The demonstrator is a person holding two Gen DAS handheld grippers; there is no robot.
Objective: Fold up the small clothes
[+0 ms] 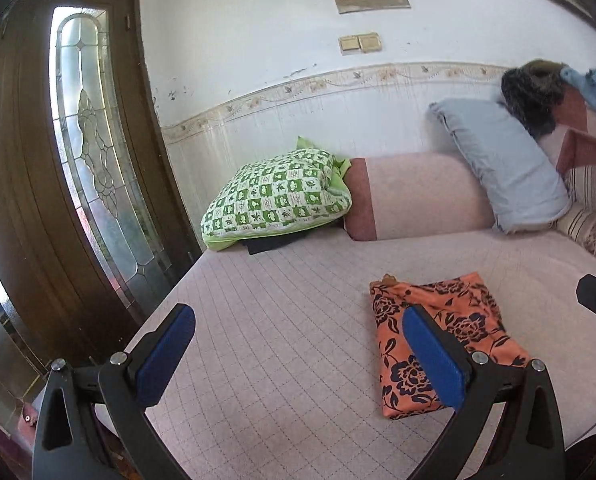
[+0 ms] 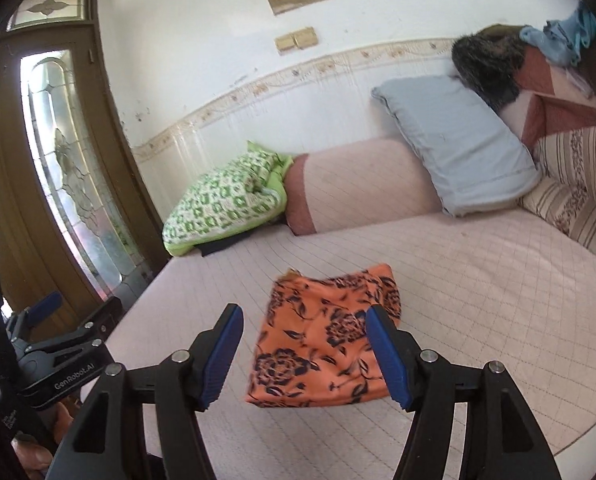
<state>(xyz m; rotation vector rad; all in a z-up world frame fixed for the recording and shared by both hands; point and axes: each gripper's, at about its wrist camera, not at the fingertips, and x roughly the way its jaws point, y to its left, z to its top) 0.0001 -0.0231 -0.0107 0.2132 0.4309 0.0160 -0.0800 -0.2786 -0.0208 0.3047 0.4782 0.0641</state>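
1. Left hand-held gripper: black frame with blue pads, raised above the pink quilted bed and angled gently downward toward it; its jaws stand spread wide with nothing between the pads.
2. Right hand-held gripper: same build, likewise raised and tilted slightly down; its jaws are spread, narrower than the left pair, and empty.
3. Task item: the folded orange cloth with a dark floral print lies flat on the bed, below and beyond both pairs of fingers, touched by neither. In the right wrist view it is seen between the right fingers; in the left wrist view the right-hand finger overlaps it.
4. Beyond the cloth, against the wall: a green-and-white checked pillow, a pink cylindrical bolster just beside it, and a pale blue pillow leaning on the bolster's far end.
5. Left wrist view only: the tip of the right hand-held gripper enters at the right edge, well apart from the cloth.
6. Right wrist view only: the left hand-held gripper's body, lettered "GenRobot.AI", appears at lower left, with part of a person's hand beneath it.
7. Both views: a brown wooden door with leaded glass stands left of the bed.
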